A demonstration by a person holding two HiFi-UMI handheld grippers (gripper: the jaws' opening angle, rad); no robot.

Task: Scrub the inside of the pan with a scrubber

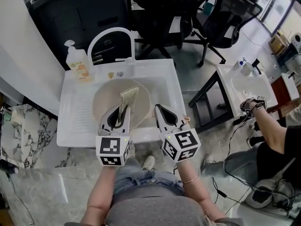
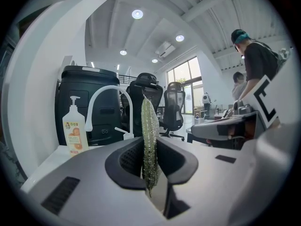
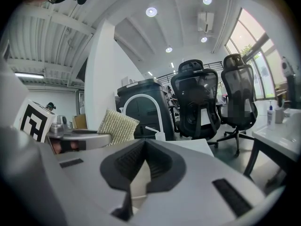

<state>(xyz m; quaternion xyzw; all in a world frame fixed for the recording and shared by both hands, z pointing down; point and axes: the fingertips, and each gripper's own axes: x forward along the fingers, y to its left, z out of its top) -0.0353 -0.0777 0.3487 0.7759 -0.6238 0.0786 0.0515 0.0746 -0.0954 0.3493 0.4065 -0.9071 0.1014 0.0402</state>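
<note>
The scrubber (image 1: 128, 99) is pinched in the left tool (image 1: 122, 111) over the pan (image 1: 104, 102) in the sink (image 1: 162, 79), the right tool (image 1: 158, 107) is pressed together empty, and scrubbing is judged hardly begun.

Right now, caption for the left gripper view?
Left gripper clamps a flat, glittery green scrubber edge-on; white arched faucet and orange-labelled soap bottle behind.

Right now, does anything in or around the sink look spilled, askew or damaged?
Nothing stands out. The pan lies in the sink, the soap bottle stands upright, the left gripper pinches the scrubber, and the right gripper is shut, empty.
</note>
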